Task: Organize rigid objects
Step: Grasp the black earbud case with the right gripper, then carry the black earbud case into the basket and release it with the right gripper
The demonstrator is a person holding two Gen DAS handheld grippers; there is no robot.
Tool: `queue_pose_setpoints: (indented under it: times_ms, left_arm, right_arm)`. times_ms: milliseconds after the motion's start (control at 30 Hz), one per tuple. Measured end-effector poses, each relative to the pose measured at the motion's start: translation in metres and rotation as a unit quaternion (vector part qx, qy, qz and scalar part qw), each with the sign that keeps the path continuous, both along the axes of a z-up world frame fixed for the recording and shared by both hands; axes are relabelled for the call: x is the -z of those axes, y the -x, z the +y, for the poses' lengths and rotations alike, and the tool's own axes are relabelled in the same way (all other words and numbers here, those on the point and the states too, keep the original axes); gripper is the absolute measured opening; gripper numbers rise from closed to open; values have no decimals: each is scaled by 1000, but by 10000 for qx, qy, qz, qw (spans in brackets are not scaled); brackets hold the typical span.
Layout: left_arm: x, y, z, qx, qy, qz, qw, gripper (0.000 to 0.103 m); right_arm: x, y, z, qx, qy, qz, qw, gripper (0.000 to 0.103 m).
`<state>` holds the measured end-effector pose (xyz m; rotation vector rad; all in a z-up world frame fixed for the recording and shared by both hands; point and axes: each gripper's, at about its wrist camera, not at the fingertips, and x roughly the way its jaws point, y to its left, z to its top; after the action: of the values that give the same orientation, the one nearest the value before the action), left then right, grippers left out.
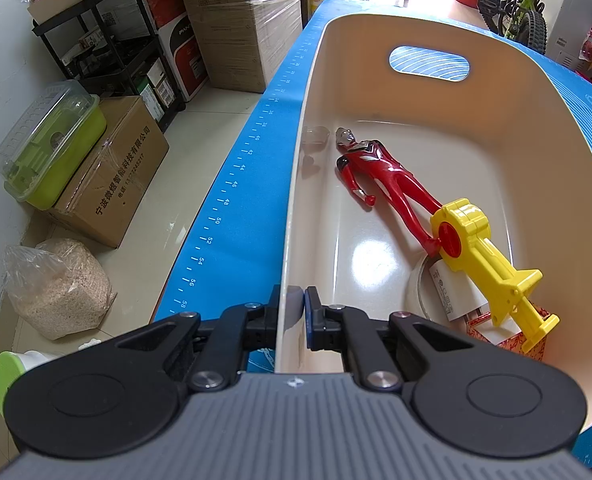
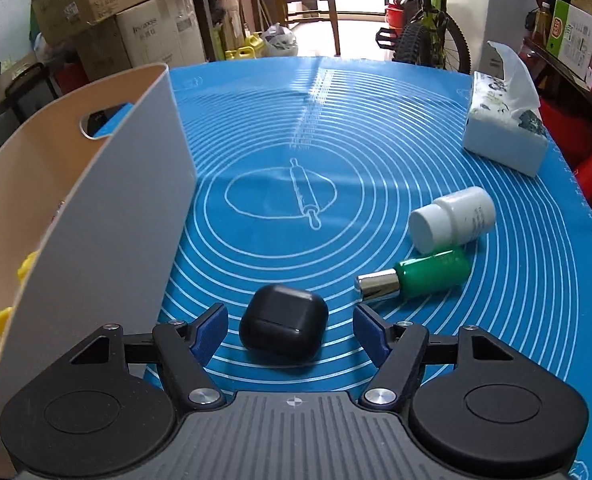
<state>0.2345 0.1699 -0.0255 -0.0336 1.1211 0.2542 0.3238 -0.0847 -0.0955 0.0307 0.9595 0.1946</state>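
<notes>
Left tongs (image 1: 291, 312): my jaws pinch the bin (image 1: 495, 92) wall, steadying it on the worktop (image 2: 375, 120).
Right tongs (image 2: 291, 330): spread wide, empty, jaws either side of the black case (image 2: 284, 322), not touching it.
Step, as I judge: picking up the case. Next: close squarely on its sides, lift over the bin wall beside it.
Bin holds: red figure (image 1: 375, 172), yellow toy (image 1: 491, 260), white pieces beneath it.
Waiting on worktop: white bottle (image 2: 451, 220), green bottle (image 2: 415, 274).
</notes>
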Motion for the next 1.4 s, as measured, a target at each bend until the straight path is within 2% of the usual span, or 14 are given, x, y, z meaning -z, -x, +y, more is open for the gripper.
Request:
queue_pose_setpoints:
  times_ms: [467, 533, 633, 800, 1133, 1400]
  left_arm:
    - [0, 0, 3, 14, 8, -9, 10000, 12]
    - [0, 0, 3, 1, 24, -15, 10000, 12]
    - [1, -1, 1, -1, -8, -9, 10000, 12]
    - [1, -1, -1, -12, 21, -16, 10000, 12]
    - [1, -1, -1, -9, -5, -16, 10000, 12]
    - [1, -1, -1, -12, 14, -20, 10000, 12]
  right_arm:
    - [19, 5, 18, 121, 448, -448, 9979, 73]
    - [20, 6, 19, 84, 480, -513, 9975, 69]
    - [19, 9, 21, -36, 449, -578, 9973, 57]
    - [18, 9, 23, -87, 498, -586, 9970, 57]
    - [2, 15, 25, -183, 466, -809, 9955, 57]
    - [-20, 14, 16, -28, 176, -981, 9950, 57]
